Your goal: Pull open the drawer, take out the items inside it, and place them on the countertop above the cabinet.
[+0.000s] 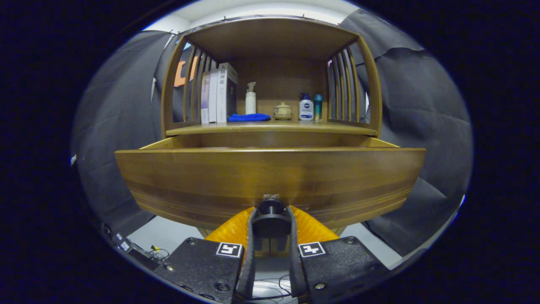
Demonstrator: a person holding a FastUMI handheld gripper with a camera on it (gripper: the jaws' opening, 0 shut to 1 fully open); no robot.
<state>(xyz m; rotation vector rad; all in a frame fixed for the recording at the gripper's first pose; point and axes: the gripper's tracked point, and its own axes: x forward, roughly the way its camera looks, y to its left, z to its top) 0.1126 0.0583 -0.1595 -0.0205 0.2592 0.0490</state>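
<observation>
A wooden drawer [270, 177] stands pulled out from the cabinet, its broad front panel right ahead of me. My gripper [271, 219] is shut on the drawer's dark round knob [271, 213], one finger on each side of it. The drawer's inside is hidden behind the front panel. Above it runs the countertop [270, 128] of the cabinet, under an open wooden shelf frame.
On the countertop stand several books [217, 95], a white pump bottle [251, 99], a folded blue cloth [249, 117], a small lidded ceramic pot [282, 111], a white lotion bottle [306, 108] and a teal bottle [317, 107]. Cables [156, 253] lie on the floor, lower left.
</observation>
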